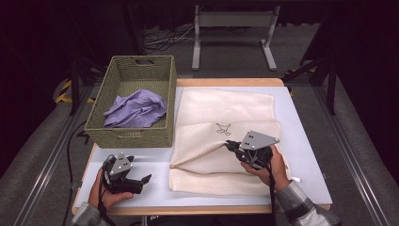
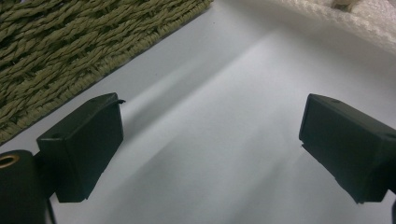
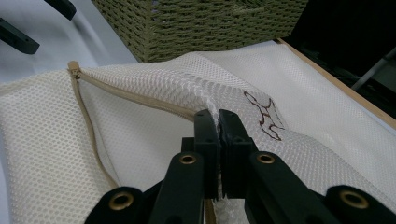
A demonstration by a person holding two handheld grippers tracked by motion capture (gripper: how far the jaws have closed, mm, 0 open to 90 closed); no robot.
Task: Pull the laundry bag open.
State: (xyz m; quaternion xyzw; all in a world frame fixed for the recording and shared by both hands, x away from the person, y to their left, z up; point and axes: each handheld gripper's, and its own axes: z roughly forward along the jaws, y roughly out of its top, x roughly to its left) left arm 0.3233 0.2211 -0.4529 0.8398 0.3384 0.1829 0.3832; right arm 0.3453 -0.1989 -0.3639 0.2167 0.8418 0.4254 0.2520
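One cream mesh bag point(image 1: 226, 141) just right of one woven basket point(image 1: 134, 101), right gripper point(image 3: 218, 116) pinching its upper layer, left gripper point(image 1: 141, 181) wide open, empty, below basket, one purple cloth point(image 1: 136, 109) inside.

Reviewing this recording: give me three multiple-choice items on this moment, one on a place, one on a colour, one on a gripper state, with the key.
1. Where does the purple cloth lie?
A. on the mesh bag
B. in the woven basket
C. on the floor

2. What colour is the mesh bag?
A. cream
B. black
C. red

3. How does the right gripper stand?
A. open above the basket
B. shut on nothing
C. shut on the mesh bag

Key: 1 B, the cloth sits within the basket's walls. 2 A, the mesh is cream with a tan zipper. 3 C, its jaws pinch the bag's upper layer, while the left gripper stands open over the table.
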